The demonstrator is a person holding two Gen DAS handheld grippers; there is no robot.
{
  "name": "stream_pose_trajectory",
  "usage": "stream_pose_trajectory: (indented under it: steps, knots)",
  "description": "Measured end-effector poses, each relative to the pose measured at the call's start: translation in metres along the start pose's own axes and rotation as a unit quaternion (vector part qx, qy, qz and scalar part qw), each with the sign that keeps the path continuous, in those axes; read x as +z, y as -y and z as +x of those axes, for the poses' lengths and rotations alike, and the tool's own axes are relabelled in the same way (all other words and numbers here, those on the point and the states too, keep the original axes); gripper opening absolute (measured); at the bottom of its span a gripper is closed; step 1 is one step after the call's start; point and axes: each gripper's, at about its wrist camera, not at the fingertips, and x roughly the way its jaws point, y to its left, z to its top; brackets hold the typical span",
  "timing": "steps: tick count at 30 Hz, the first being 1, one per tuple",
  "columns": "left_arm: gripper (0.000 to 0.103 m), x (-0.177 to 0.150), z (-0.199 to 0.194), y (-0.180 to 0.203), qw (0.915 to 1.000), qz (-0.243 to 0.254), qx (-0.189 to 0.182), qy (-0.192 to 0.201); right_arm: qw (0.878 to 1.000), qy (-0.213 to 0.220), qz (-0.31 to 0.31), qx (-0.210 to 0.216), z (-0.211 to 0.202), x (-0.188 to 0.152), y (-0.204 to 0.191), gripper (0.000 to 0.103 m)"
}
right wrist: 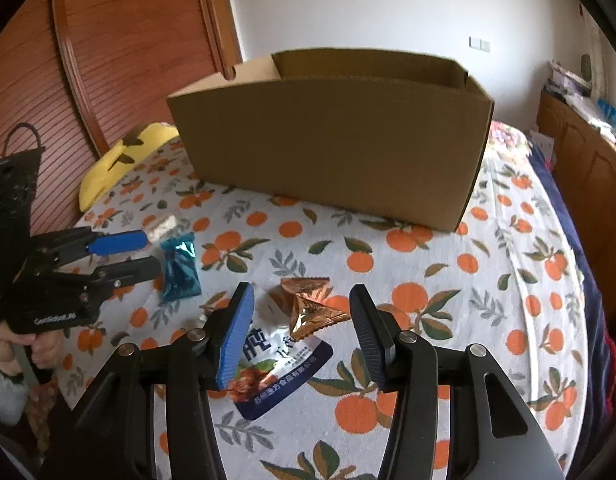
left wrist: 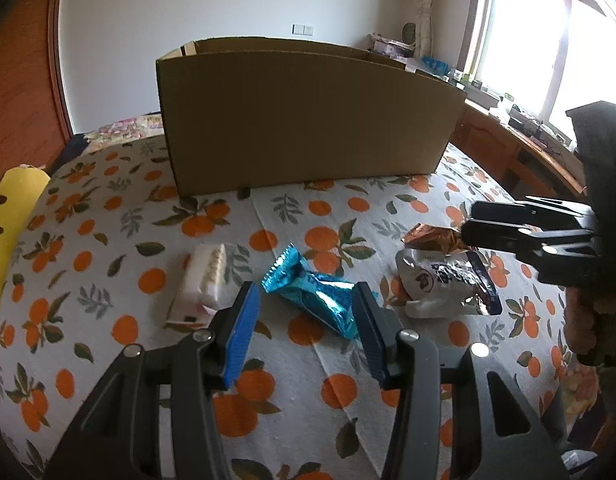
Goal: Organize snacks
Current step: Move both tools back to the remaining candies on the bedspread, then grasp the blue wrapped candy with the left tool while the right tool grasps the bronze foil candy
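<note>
An open cardboard box [left wrist: 303, 120] stands on the orange-print cloth; it also shows in the right wrist view [right wrist: 332, 152]. Four snacks lie in front of it. My left gripper [left wrist: 305, 300] is open, its fingers either side of a blue foil packet [left wrist: 316, 296], [right wrist: 181, 266]. A white wrapped snack [left wrist: 205, 276] lies to its left. My right gripper [right wrist: 301, 304] is open just over a copper foil packet [right wrist: 310, 306], [left wrist: 432, 238] that rests on a white and dark blue pouch [right wrist: 275, 372], [left wrist: 444, 284].
A yellow cushion [left wrist: 7, 216] lies at the left edge of the bed [right wrist: 488, 264]. A wooden wardrobe [right wrist: 119, 40] stands behind it. A wooden counter with small items [left wrist: 520, 132] runs under the window at the right.
</note>
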Motion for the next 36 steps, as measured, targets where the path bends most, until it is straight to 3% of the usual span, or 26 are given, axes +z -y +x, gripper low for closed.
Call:
stream_pose_trajectory:
  steps: [7, 10, 15, 19, 25, 36]
  knots:
    - [0.048, -0.003, 0.001, 0.006, 1.0000, 0.000, 0.000, -0.007, 0.999, -0.049, -0.011, -0.001, 0.027, 0.006, 0.002, 0.047]
    - [0.048, -0.004, 0.003, 0.008, 0.9999, -0.001, -0.003, -0.013, 0.998, -0.063, -0.013, -0.005, 0.033, 0.004, 0.004, 0.039]
    - [0.048, -0.004, 0.010, 0.014, 0.9995, 0.004, 0.003, -0.030, 0.998, -0.065, -0.006, -0.001, 0.032, 0.000, 0.015, 0.029]
    - [0.049, -0.002, 0.018, 0.013, 0.9989, -0.004, 0.004, -0.047, 0.998, -0.058, 0.003, 0.010, 0.030, -0.003, 0.021, 0.029]
    - [0.049, 0.004, 0.025, 0.013, 0.9983, -0.009, 0.016, -0.055, 0.998, -0.044, -0.046, -0.025, 0.031, -0.009, 0.005, 0.029]
    - [0.050, 0.020, 0.043, 0.026, 0.9974, -0.001, 0.026, -0.067, 0.998, -0.042, -0.040, -0.018, 0.031, -0.010, 0.009, 0.029]
